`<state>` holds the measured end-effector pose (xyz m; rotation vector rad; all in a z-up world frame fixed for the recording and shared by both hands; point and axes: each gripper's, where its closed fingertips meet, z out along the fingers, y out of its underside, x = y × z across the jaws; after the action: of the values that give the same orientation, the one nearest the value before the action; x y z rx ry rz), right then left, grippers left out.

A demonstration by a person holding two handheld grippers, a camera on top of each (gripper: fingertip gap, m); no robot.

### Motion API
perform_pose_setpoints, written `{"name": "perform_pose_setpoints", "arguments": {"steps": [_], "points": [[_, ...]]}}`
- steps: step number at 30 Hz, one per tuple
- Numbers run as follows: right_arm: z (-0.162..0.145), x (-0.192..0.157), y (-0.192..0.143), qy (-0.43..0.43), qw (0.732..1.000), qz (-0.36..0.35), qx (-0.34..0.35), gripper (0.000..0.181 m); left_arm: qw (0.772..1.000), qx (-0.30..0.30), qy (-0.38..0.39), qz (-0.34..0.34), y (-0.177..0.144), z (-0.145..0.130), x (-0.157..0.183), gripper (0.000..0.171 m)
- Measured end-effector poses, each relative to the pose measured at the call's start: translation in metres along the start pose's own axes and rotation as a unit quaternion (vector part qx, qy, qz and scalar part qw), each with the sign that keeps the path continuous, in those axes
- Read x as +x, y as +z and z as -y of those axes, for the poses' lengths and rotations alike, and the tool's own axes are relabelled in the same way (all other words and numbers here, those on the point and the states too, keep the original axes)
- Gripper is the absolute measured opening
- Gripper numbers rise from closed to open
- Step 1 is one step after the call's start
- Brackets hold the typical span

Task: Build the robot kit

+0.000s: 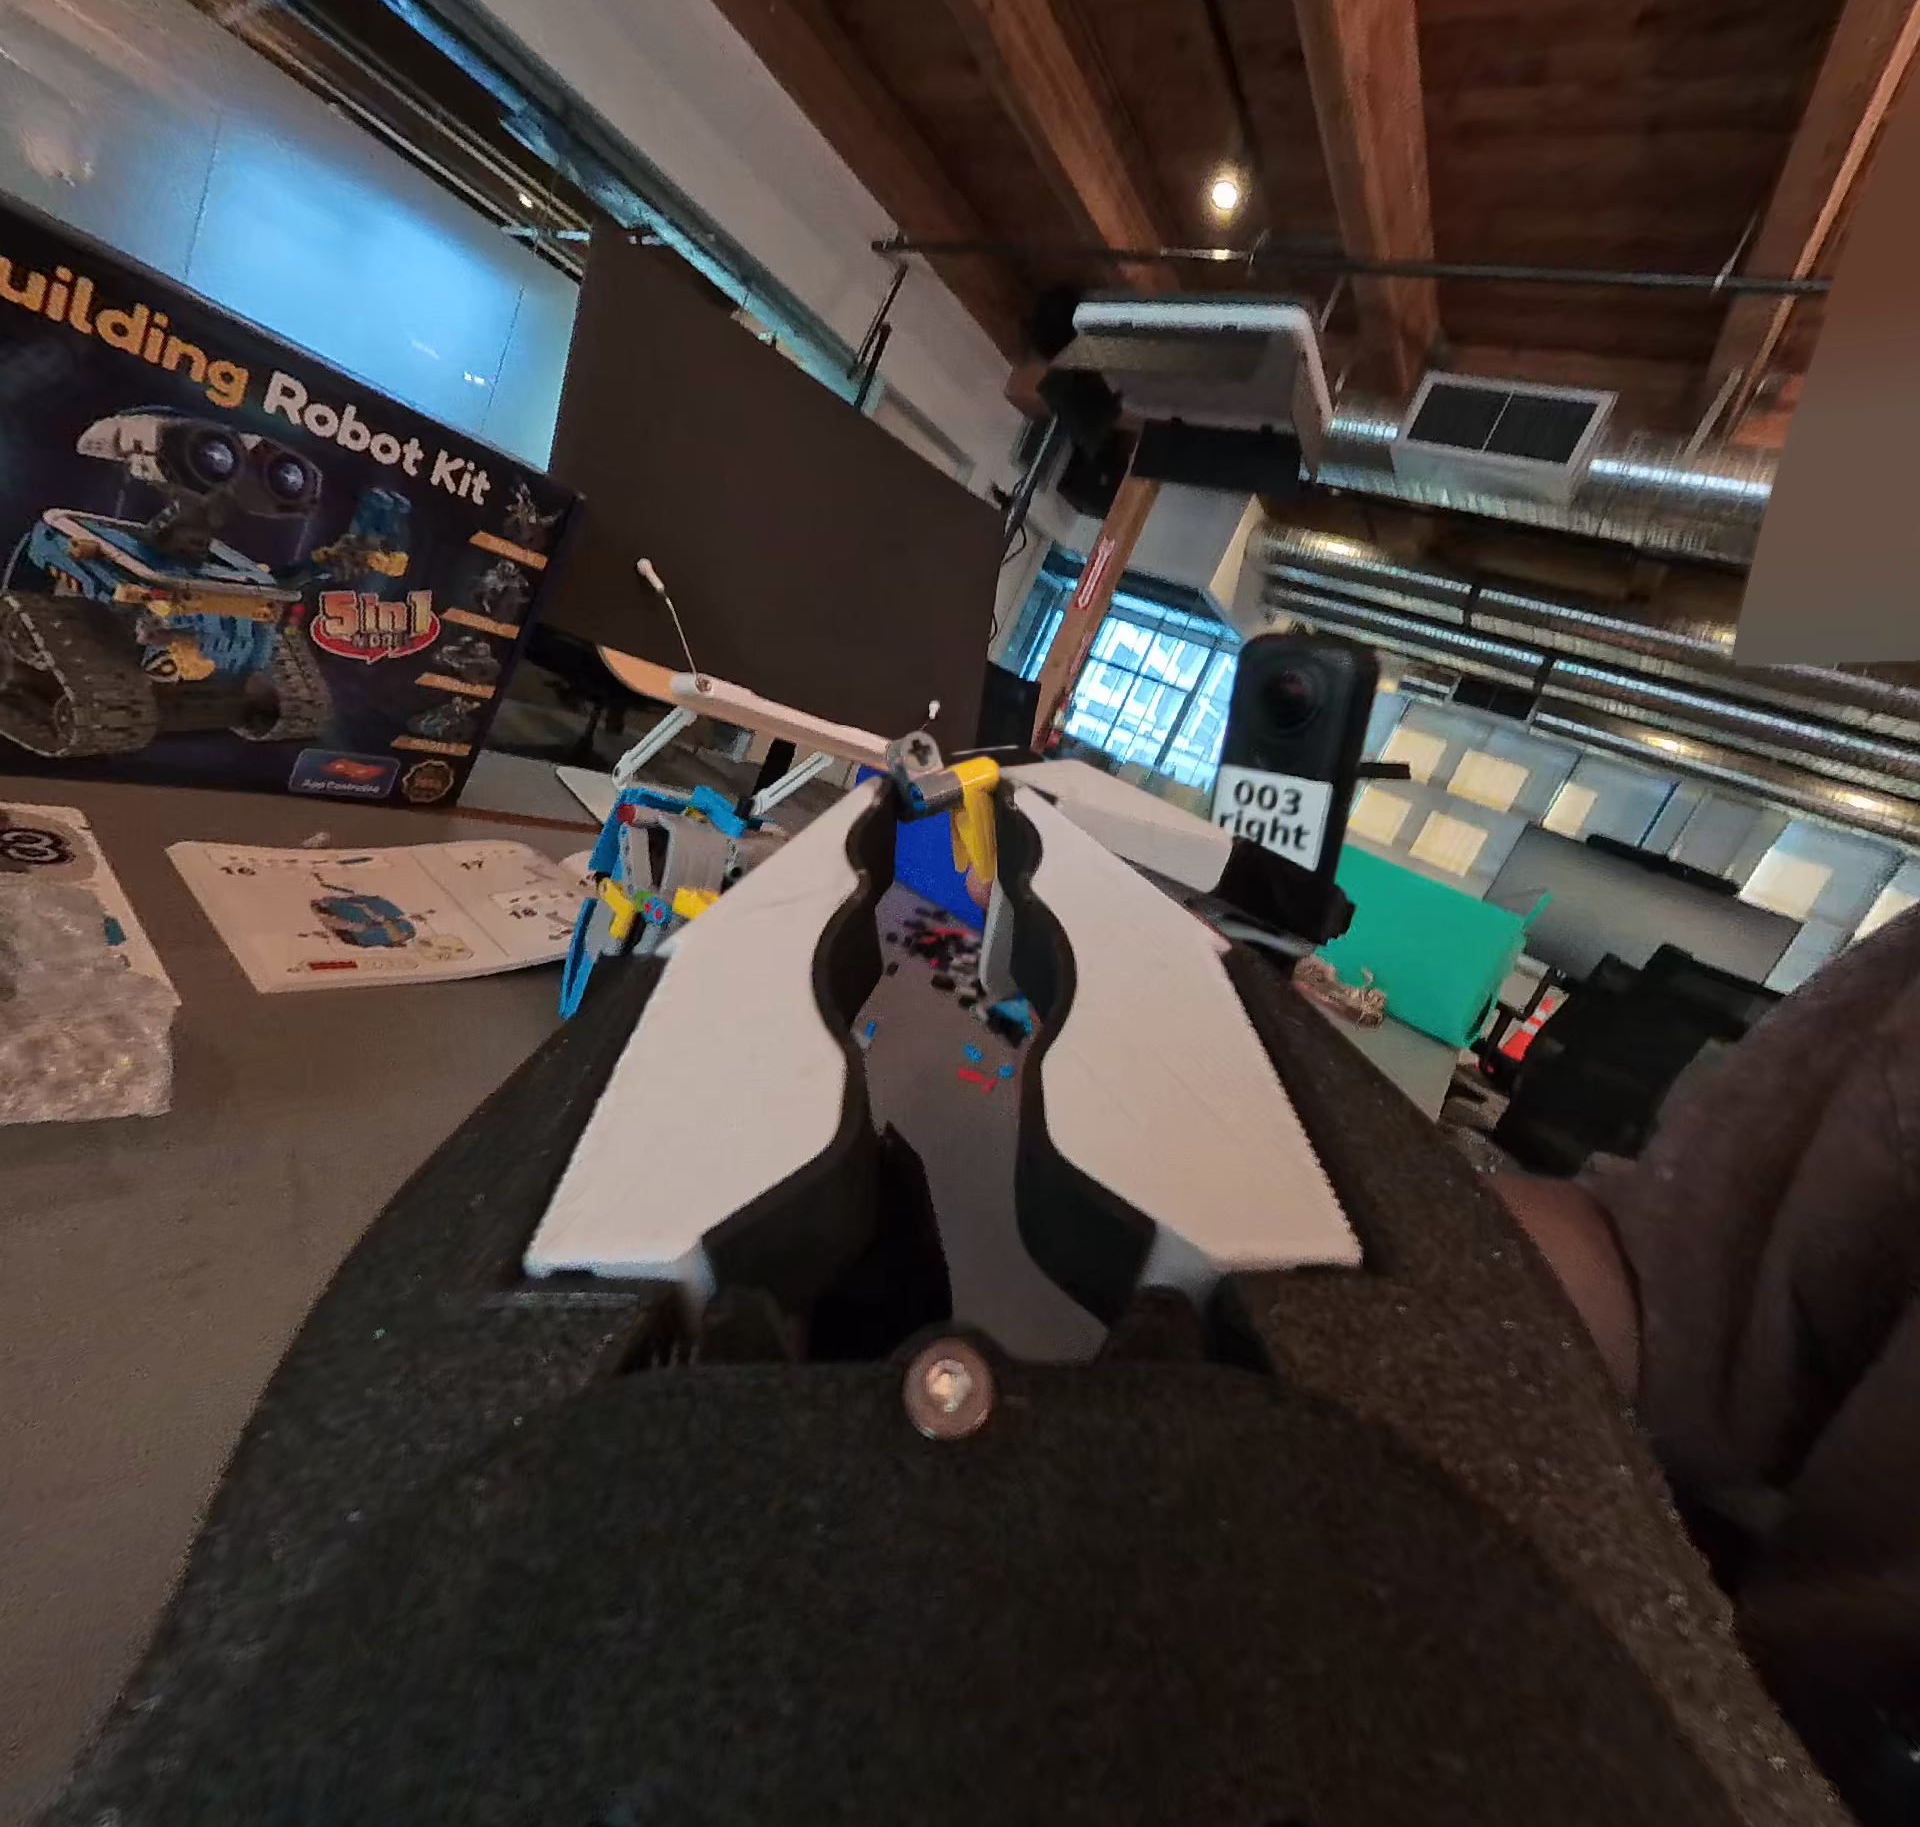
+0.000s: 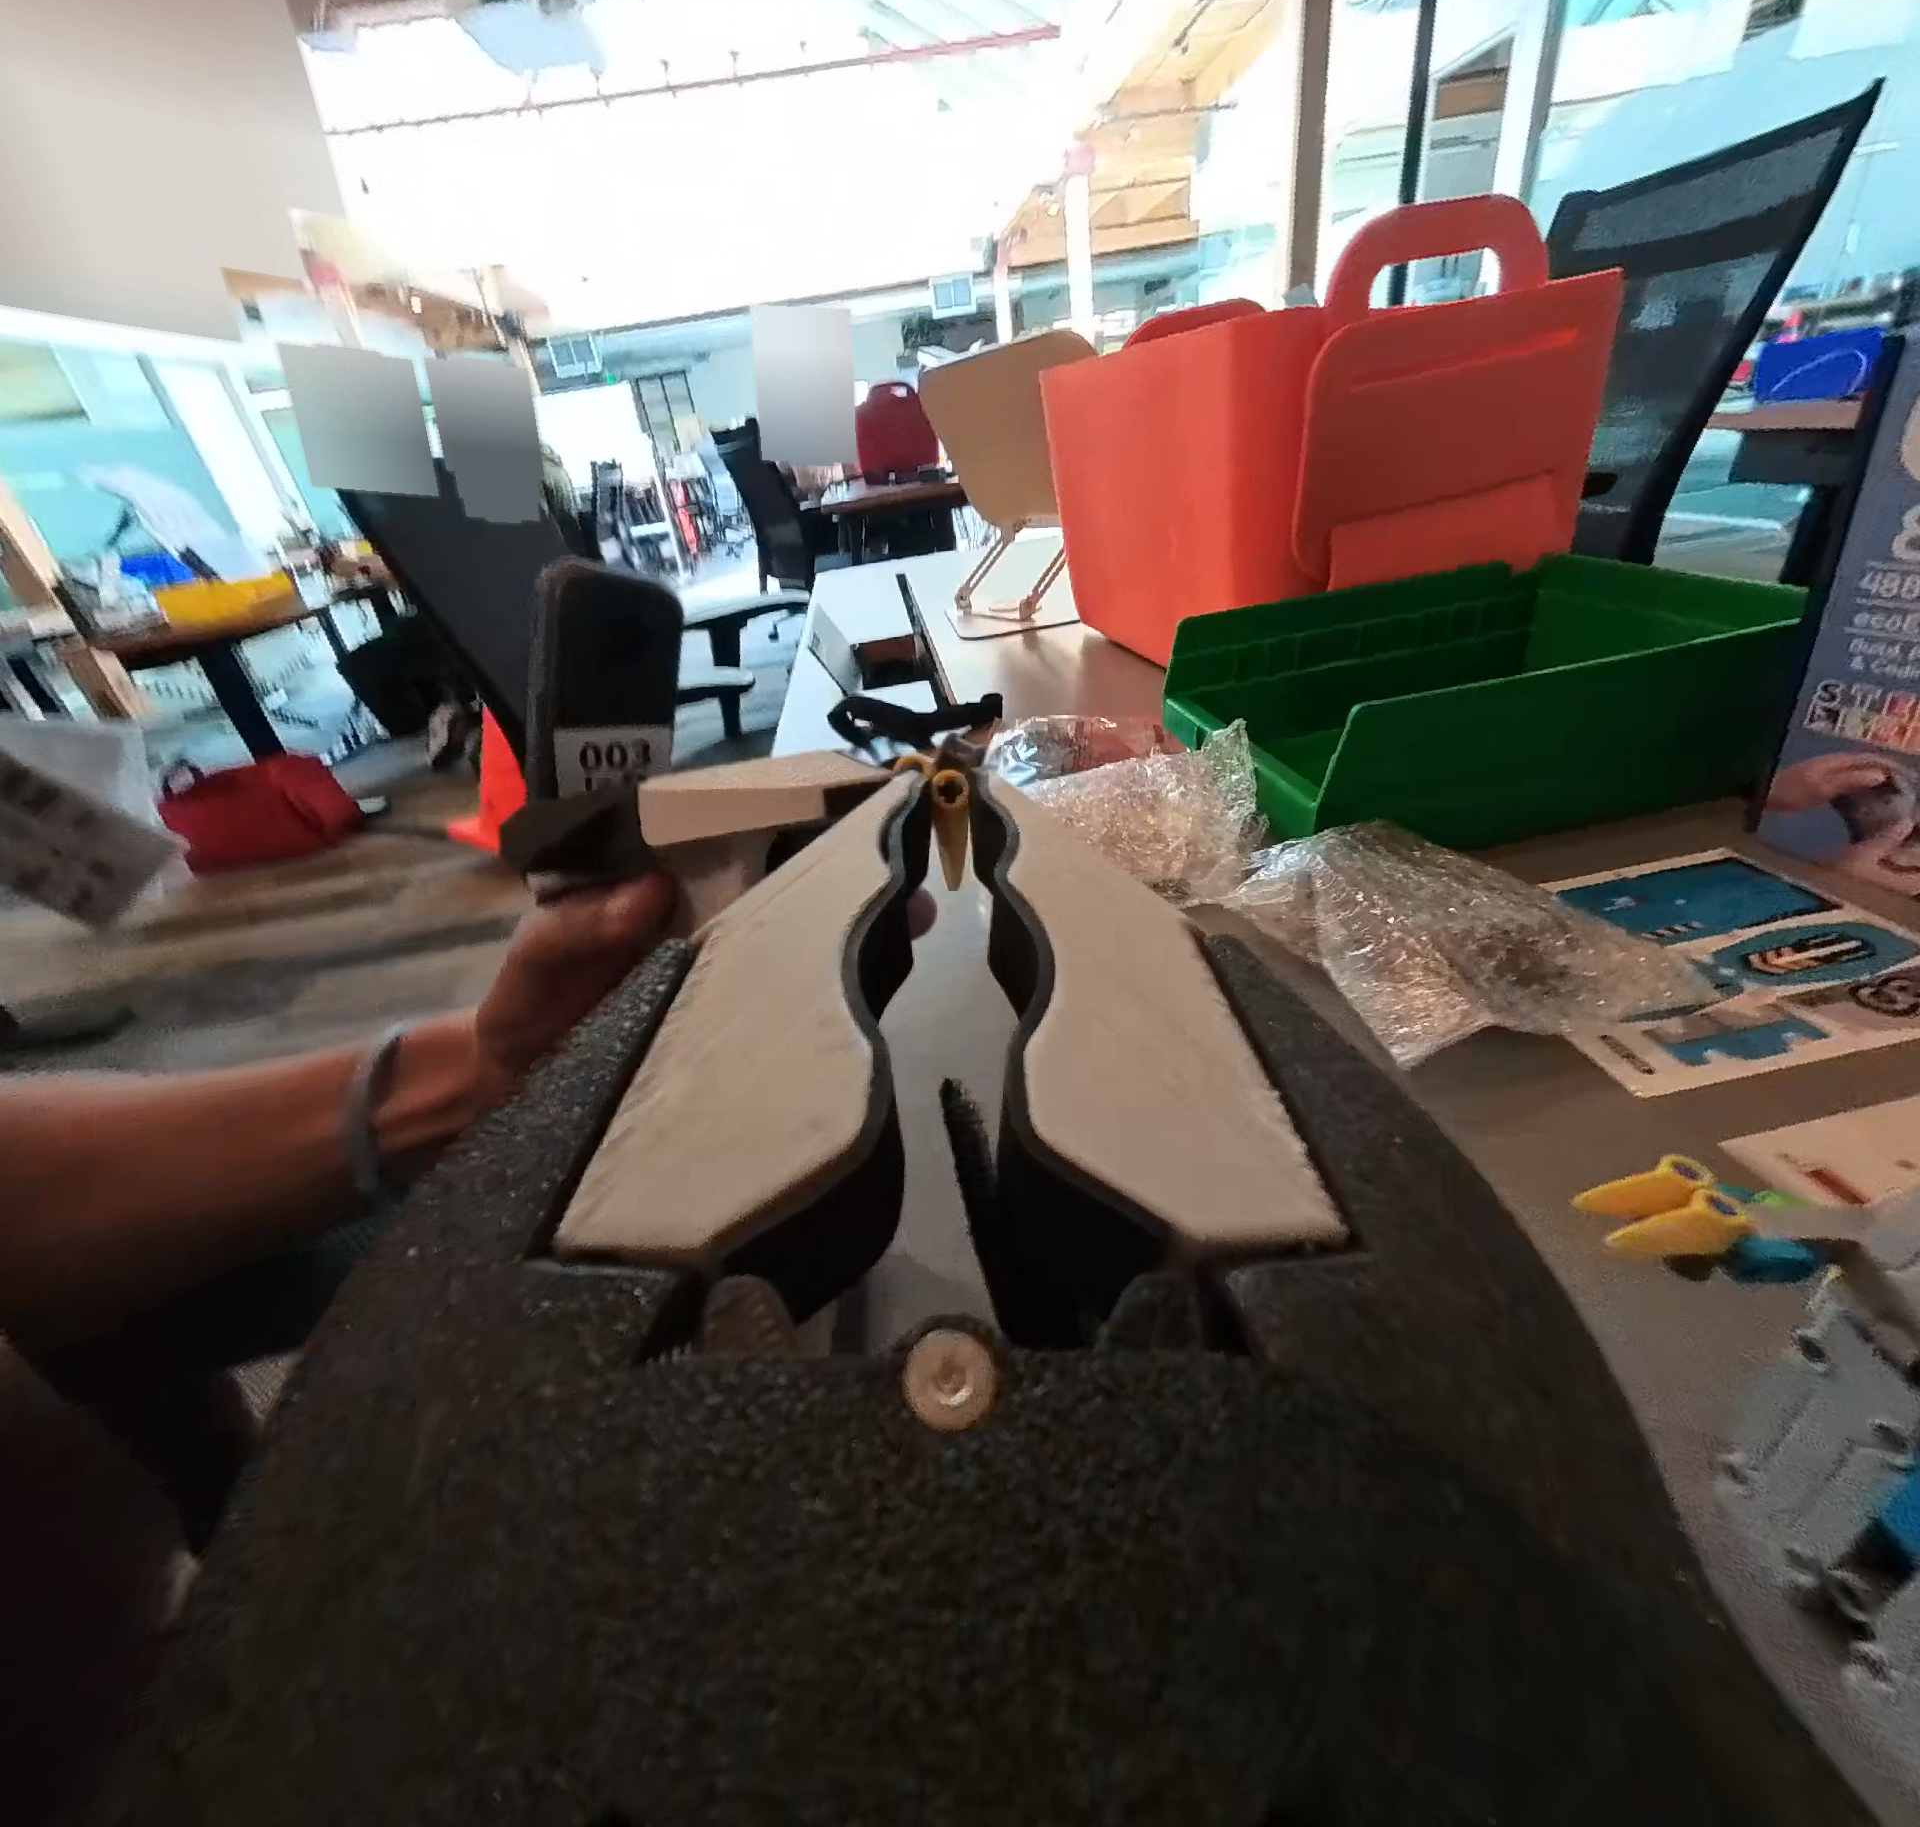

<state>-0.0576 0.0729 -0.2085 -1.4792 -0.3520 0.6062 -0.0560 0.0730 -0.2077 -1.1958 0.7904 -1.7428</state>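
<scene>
My left gripper (image 1: 940,790) is shut at its tips on a small grey and blue brick piece (image 1: 923,775), held above the grey table (image 1: 312,1206). A yellow brick piece (image 1: 977,821) sits against it. My right gripper (image 2: 948,790) is shut on that yellow piece (image 2: 952,842). The two grippers meet tip to tip. The right gripper's white finger (image 1: 1122,821) comes in from the right in the left wrist view. The left gripper (image 2: 748,811) comes in from the left in the right wrist view, held by a hand (image 2: 582,946).
A kit box (image 1: 260,572), an open instruction booklet (image 1: 384,904), a partly built blue model (image 1: 644,884) and loose small pieces (image 1: 956,946) lie ahead. A green bin (image 2: 1486,707), an orange bag (image 2: 1330,468), bubble wrap (image 2: 1403,904) and a sticker sheet (image 2: 1714,956) are on the right.
</scene>
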Motion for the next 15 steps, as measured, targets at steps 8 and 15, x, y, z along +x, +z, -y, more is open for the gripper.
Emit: {"name": "perform_pose_setpoints", "arguments": {"steps": [8,15], "points": [[0.012,-0.002,-0.004,0.123,0.992,-0.019,0.020,0.007,0.997,0.060,-0.046,-0.010,0.007,0.010,0.009,0.018],[0.024,-0.018,-0.045,0.131,0.990,0.020,-0.046,0.007,0.996,0.087,0.017,0.000,0.026,-0.007,0.049,0.019]]}}
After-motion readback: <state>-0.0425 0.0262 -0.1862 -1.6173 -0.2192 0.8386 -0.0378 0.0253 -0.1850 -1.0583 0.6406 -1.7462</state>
